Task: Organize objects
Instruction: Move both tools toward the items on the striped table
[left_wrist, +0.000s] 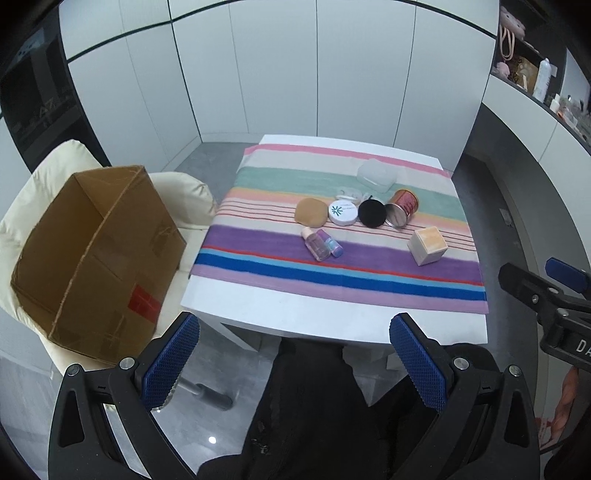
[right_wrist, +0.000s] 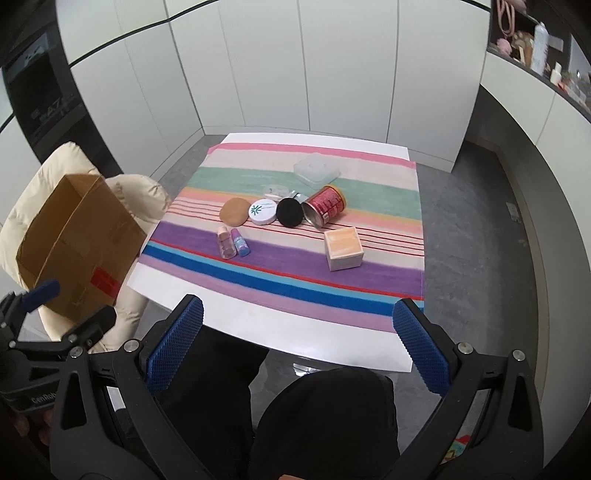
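On the striped cloth (left_wrist: 258, 254) (right_wrist: 280, 280) lie a tan puff (left_wrist: 311, 216) (right_wrist: 233, 212), a white round compact (left_wrist: 343, 213) (right_wrist: 262, 211), a black puff (left_wrist: 372, 213) (right_wrist: 290, 212), a red tin on its side (left_wrist: 402, 208) (right_wrist: 324, 205), a cream cube box (left_wrist: 427, 245) (right_wrist: 343, 248), two small bottles (left_wrist: 322, 244) (right_wrist: 232, 242) and a clear plastic case (left_wrist: 376, 175) (right_wrist: 317, 167). An open cardboard box (left_wrist: 96, 254) (right_wrist: 74, 240) sits on a cream chair at the left. My left gripper (left_wrist: 293, 365) and right gripper (right_wrist: 297, 347) are both open and empty, held before the table's near edge.
The white table (left_wrist: 332, 325) (right_wrist: 295, 332) stands on a grey floor with white cabinet walls behind. A shelf with clutter (left_wrist: 535, 74) is at the upper right. The person's dark-clothed legs (left_wrist: 314, 406) are below the grippers. The right gripper shows at the left wrist view's right edge (left_wrist: 554, 306).
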